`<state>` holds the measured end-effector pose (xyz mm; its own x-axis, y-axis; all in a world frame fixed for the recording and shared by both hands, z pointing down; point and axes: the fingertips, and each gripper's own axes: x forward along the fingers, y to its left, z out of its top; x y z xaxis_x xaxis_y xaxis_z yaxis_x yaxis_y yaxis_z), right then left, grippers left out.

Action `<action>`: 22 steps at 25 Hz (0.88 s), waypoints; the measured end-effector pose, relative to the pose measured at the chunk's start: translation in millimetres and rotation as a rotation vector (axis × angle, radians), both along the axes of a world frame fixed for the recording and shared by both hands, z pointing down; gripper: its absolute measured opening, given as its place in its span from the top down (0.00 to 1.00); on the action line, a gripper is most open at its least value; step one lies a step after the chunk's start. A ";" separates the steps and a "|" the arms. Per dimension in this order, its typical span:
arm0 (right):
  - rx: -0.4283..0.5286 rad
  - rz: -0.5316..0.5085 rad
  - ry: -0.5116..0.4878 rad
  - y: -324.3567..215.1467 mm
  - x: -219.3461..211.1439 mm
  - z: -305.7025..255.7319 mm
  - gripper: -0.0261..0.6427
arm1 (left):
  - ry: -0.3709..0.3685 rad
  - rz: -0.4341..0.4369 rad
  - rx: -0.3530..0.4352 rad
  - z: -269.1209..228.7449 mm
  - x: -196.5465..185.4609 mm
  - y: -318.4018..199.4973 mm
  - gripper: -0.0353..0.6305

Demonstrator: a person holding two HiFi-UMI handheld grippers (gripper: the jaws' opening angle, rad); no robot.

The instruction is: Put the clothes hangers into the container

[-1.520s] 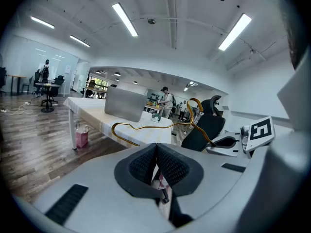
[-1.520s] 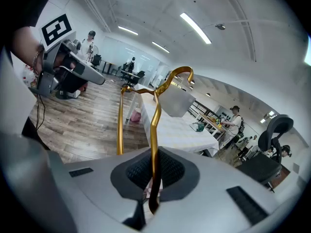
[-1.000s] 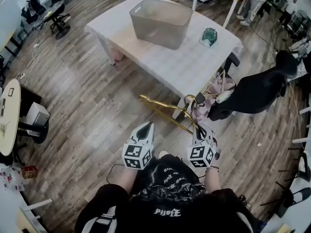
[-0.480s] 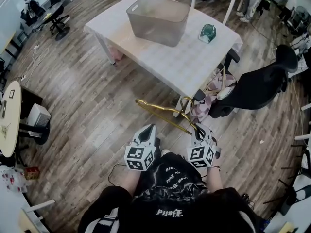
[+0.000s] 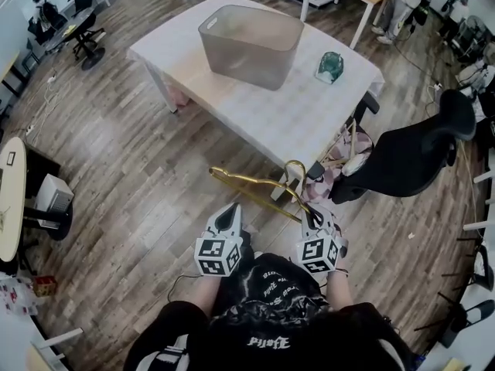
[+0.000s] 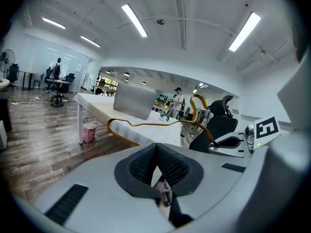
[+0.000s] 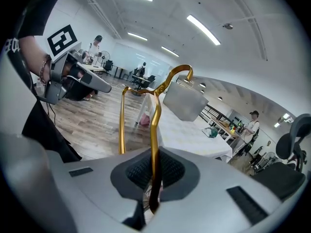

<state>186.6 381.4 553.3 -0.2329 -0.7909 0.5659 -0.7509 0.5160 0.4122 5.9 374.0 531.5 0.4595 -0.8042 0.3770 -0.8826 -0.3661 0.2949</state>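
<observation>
A gold metal clothes hanger (image 5: 255,185) hangs in the air below the table's near corner, hook (image 5: 295,168) upward. My right gripper (image 5: 315,213) is shut on the hanger's right end; in the right gripper view the gold wire (image 7: 154,125) runs up from between its pads. My left gripper (image 5: 232,209) is beside it to the left, apart from the hanger, with its jaws shut and nothing between them (image 6: 156,152). The grey translucent container (image 5: 251,33) stands on the white table (image 5: 286,110), well ahead of both grippers, and looks to have nothing in it.
A small green object (image 5: 330,66) lies on the table right of the container. A black office chair (image 5: 410,149) stands at the table's right, with pink bags (image 5: 340,157) by the table leg. A round table (image 5: 9,188) is at far left. Wood floor lies all around.
Both grippers have shifted slightly, the right one still carrying the hanger, whose left end now sits lower in the head view. The table and container have moved up in the frame.
</observation>
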 end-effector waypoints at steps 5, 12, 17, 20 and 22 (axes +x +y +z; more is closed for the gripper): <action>0.000 0.005 0.001 -52.1 -13.3 1.2 0.95 | -0.009 0.012 0.007 -2.2 -14.3 -51.8 0.92; 0.021 -0.033 0.016 -140.0 -51.7 -10.2 0.95 | -0.008 -0.002 0.031 -11.5 -55.2 -139.6 0.92; 0.046 -0.015 0.020 -192.0 -72.8 -22.4 0.95 | -0.021 0.028 0.067 -23.1 -83.9 -194.0 0.92; 0.034 -0.008 0.002 -215.9 -80.5 -26.1 0.94 | -0.027 0.047 0.073 -25.7 -96.8 -220.8 0.92; 0.024 -0.018 -0.025 -228.9 -89.1 -30.4 0.94 | -0.030 0.049 0.075 -27.1 -103.5 -235.9 0.92</action>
